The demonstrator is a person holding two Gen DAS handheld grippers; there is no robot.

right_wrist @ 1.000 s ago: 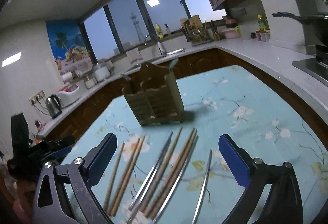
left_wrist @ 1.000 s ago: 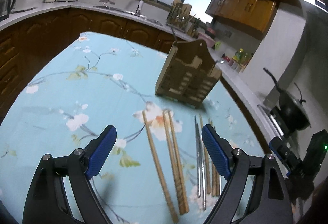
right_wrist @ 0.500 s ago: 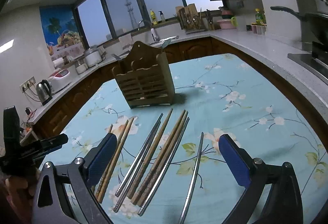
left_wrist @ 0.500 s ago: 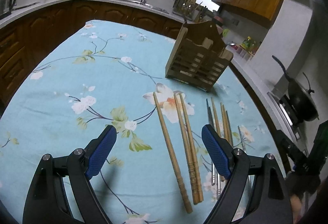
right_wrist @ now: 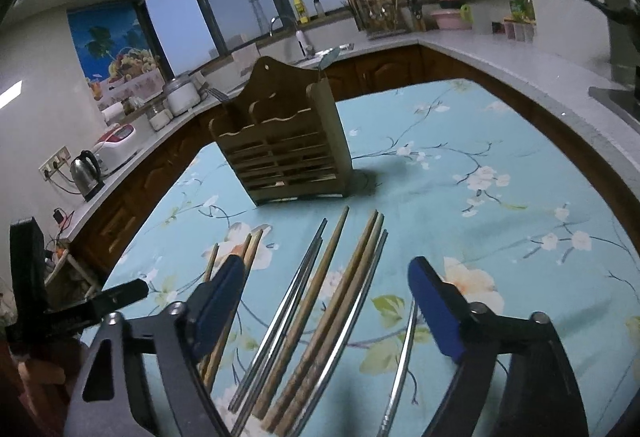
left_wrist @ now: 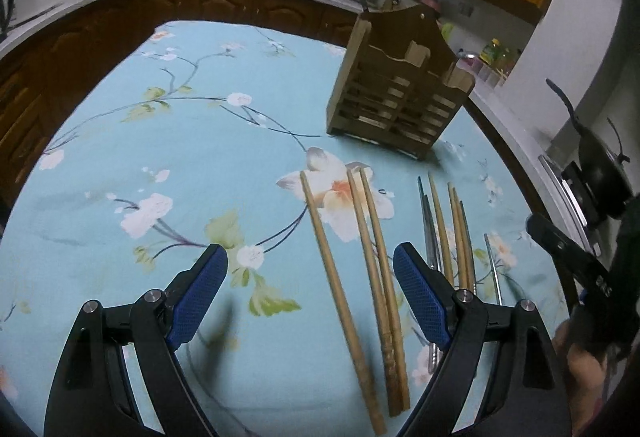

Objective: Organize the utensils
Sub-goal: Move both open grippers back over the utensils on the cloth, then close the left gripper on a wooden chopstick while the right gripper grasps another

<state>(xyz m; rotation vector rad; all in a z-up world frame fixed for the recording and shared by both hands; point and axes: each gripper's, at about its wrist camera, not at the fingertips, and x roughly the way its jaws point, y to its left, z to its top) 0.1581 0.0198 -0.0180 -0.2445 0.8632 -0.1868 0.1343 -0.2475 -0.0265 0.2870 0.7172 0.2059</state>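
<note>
Several wooden chopsticks (left_wrist: 372, 249) and metal chopsticks (left_wrist: 430, 233) lie side by side on the floral tablecloth (left_wrist: 180, 157). Behind them stands a slatted wooden utensil holder (left_wrist: 396, 93). My left gripper (left_wrist: 310, 289) hovers open over the three leftmost wooden chopsticks, touching nothing. In the right wrist view the holder (right_wrist: 284, 153) is ahead. My right gripper (right_wrist: 326, 293) hangs over the wooden chopsticks (right_wrist: 344, 289) and metal chopsticks (right_wrist: 292, 297); its jaws are closing, with the sticks below and between them but not pressed. A single metal stick (right_wrist: 402, 357) lies by its right finger.
The table is ringed by wooden kitchen cabinets and a grey counter (right_wrist: 520, 65). A kettle (right_wrist: 86, 173) and cooker stand at the left, a wok (left_wrist: 600, 165) on the stove at the right. The other hand-held gripper (left_wrist: 568, 261) shows at the left view's right edge.
Both grippers have tilted down and moved closer to the chopsticks, which now look larger. The right gripper's jaws have narrowed. The left jaws kept their width.
</note>
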